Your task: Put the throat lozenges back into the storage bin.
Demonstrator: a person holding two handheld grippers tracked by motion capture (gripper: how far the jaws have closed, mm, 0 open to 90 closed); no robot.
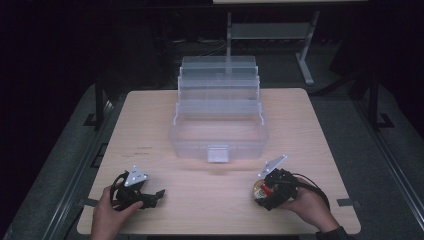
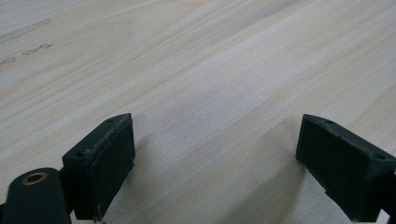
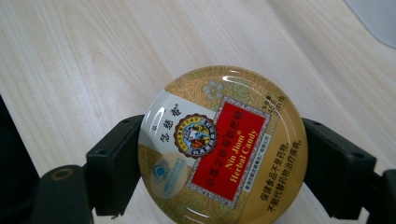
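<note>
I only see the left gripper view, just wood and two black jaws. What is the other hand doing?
Observer: The right gripper is shut on a round candy tin, one jaw on each side of it.
Operator: What does the tin look like?
Observer: It has a gold lid with a red label that reads Nin Jiom Herbal Candy.
Operator: Is there anything else on the table?
Observer: Yes, a clear plastic box stands open in the middle of the table, with stepped trays rising behind it.
Operator: Is my gripper near that box?
Observer: No, the left gripper sits by the near edge, apart from the box, its jaws open over bare wood.
</note>
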